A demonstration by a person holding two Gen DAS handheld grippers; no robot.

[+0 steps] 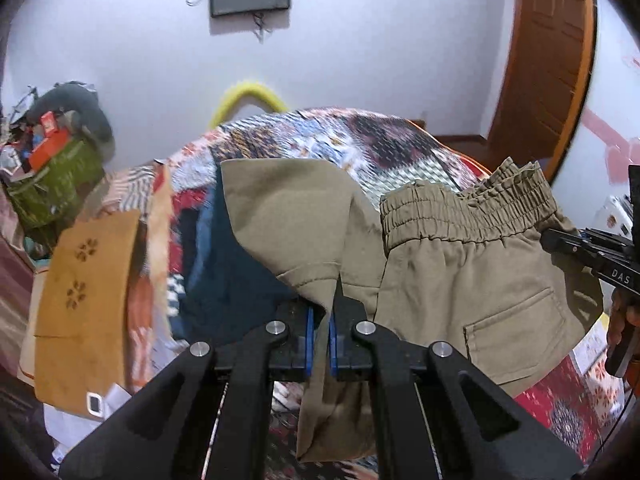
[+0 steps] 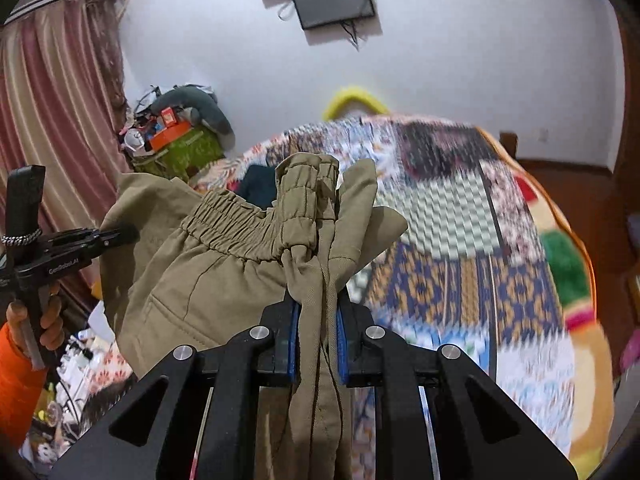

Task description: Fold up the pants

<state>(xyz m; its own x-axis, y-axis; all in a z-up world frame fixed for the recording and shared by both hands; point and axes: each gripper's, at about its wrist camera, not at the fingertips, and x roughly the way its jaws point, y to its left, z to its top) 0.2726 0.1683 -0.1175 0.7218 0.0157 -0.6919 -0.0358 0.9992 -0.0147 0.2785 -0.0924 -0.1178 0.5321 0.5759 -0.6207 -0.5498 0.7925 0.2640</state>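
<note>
Khaki pants (image 1: 460, 272) with an elastic waistband (image 1: 468, 208) and a back pocket hang in the air above a patterned bed. My left gripper (image 1: 319, 322) is shut on a hemmed edge of the pants. My right gripper (image 2: 318, 312) is shut on bunched fabric near the waistband (image 2: 248, 224). The right gripper also shows at the right edge of the left wrist view (image 1: 560, 242), and the left gripper at the left of the right wrist view (image 2: 124, 234). The pants (image 2: 192, 280) stretch between both grippers.
A patchwork blanket (image 2: 460, 240) covers the bed below. A dark blue garment (image 1: 224, 264) and a mustard cloth (image 1: 84, 300) lie on it at the left. A cluttered pile with a green bag (image 1: 52, 184) stands by the wall. A wooden door (image 1: 548, 60) is at the right.
</note>
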